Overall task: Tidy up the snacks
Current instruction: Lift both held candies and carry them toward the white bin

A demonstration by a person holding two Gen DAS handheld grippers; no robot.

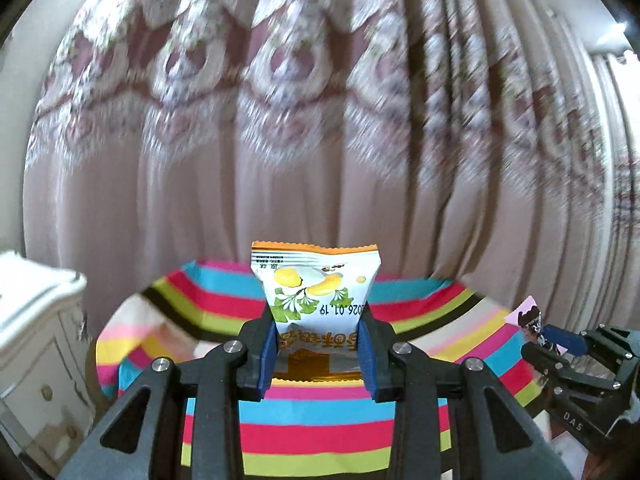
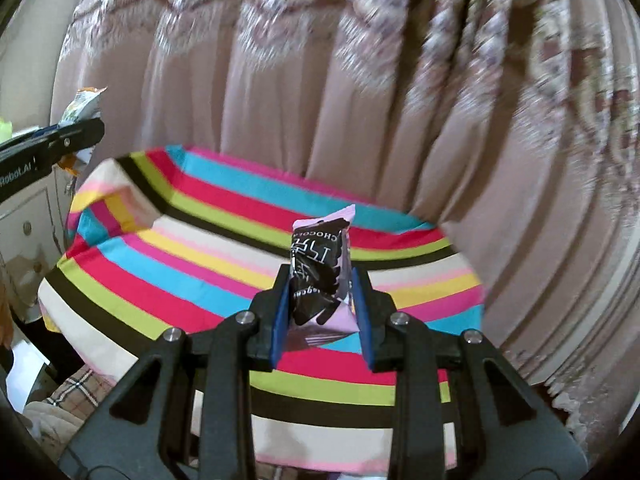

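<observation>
1. The left gripper (image 1: 318, 354) has its jaws pinching the lower half of a white-and-orange foil snack packet printed with yellow nuts and green leaves (image 1: 316, 292). The packet stands upright, held in the air above the rainbow-striped fabric bin (image 1: 312, 432). Slick foil could slide out if the squeeze eases, dropping outside the bin.
2. The right gripper (image 2: 322, 312) has its jaws clamped on a crumpled pink-and-dark-brown chocolate wrapper (image 2: 320, 268), also aloft over the striped bin (image 2: 180, 256). The grip sits low on a folded corner (a thin, springy hold), so the wrapper may twist or pop free.
3. Both grippers work close together; in the left view the right one (image 1: 560, 342) sits just beside the bin's rim, so a collision is possible when both lower.
4. The bin's soft wall folds inward at its left corner, which could deflect a released snack onto the white cabinet (image 1: 36, 320) side.
</observation>
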